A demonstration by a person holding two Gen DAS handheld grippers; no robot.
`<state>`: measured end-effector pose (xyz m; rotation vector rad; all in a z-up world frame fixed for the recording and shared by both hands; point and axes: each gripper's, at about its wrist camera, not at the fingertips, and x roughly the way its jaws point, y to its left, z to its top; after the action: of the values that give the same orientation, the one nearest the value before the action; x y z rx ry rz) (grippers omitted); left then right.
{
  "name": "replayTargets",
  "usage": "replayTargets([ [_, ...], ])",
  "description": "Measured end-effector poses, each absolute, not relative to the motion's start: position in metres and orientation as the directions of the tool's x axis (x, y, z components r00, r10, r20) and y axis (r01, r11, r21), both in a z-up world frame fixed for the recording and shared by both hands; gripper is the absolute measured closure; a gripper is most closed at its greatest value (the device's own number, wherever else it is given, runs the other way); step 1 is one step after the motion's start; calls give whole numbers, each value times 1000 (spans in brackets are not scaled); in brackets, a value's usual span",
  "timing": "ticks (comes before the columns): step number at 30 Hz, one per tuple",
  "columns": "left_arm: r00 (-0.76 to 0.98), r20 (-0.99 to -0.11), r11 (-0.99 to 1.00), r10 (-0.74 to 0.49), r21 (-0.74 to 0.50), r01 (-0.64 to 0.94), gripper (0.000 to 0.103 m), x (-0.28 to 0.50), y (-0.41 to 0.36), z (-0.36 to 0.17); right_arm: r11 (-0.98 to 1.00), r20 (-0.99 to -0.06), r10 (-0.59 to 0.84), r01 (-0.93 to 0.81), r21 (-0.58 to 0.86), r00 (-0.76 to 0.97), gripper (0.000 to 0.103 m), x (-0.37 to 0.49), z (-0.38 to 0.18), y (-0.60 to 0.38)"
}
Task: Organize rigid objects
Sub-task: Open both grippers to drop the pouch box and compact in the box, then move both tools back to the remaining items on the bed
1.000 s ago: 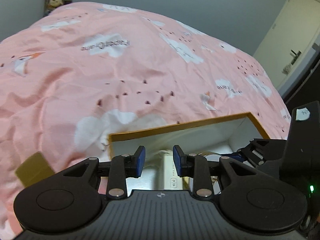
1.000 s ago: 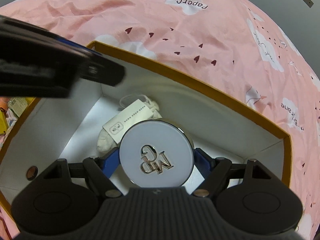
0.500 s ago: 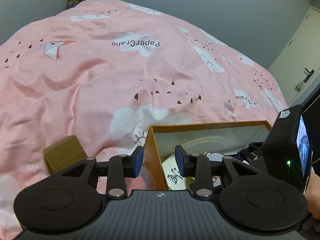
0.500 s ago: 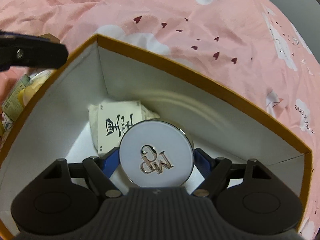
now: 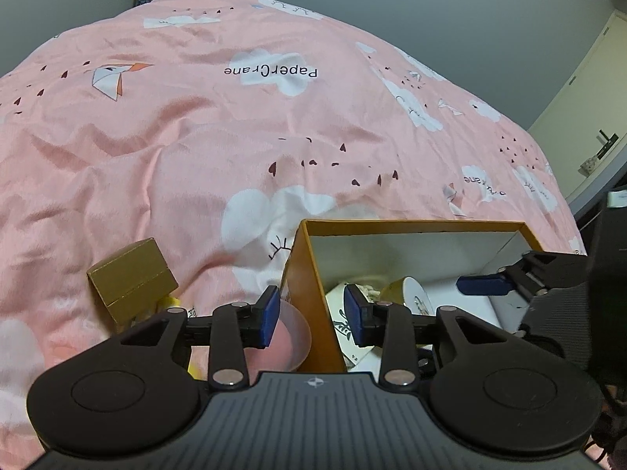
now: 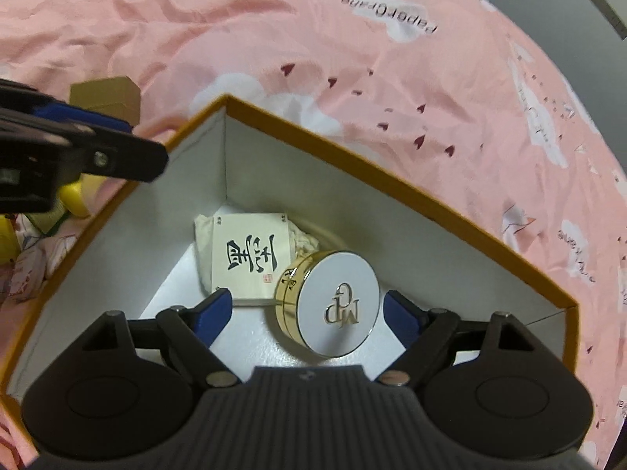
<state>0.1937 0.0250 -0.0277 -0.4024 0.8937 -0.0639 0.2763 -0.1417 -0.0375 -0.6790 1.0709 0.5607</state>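
Observation:
An orange-rimmed white box (image 6: 392, 180) lies on the pink bed. Inside it a round gold compact with a white "MP" lid (image 6: 333, 305) rests tilted against a cream packet with black characters (image 6: 250, 258). My right gripper (image 6: 309, 309) is open inside the box, fingers either side of the compact and apart from it. My left gripper (image 5: 311, 315) is open and empty, straddling the box's left wall (image 5: 309, 293). The compact (image 5: 407, 297) and the right gripper's blue finger (image 5: 486, 285) also show in the left wrist view.
A small gold cardboard box (image 5: 131, 278) sits on the bedspread left of the orange box, with a translucent pink round item (image 5: 288, 340) and yellow items (image 6: 78, 196) beside it. A door (image 5: 588, 90) is at far right.
My right gripper has opened and let go of the compact, which now lies tilted in the box. My left gripper has moved left, out of the box to its left wall.

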Motion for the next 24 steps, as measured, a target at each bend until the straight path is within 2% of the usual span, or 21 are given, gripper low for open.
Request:
replayTargets([
  [4,656,-710,913,-256,-400,-77,62,184,26,-22,690,-882,129,-680,-248,453,20,260,-15,-143],
  [9,673,-699,923,-242,-379,-61,59,171,27,-10,708,-838,205,-667,-230,506,20,235,12,-138],
  [20,711,-679,916,-186,-382,-126,59,120,63,5,703,-749,405,-702,-112,524,20,171,40,-117],
  [24,712,-686,920,-149,-360,-154,57,99,78,3,682,-717,438,-720,-128,543,20,145,40,-102],
])
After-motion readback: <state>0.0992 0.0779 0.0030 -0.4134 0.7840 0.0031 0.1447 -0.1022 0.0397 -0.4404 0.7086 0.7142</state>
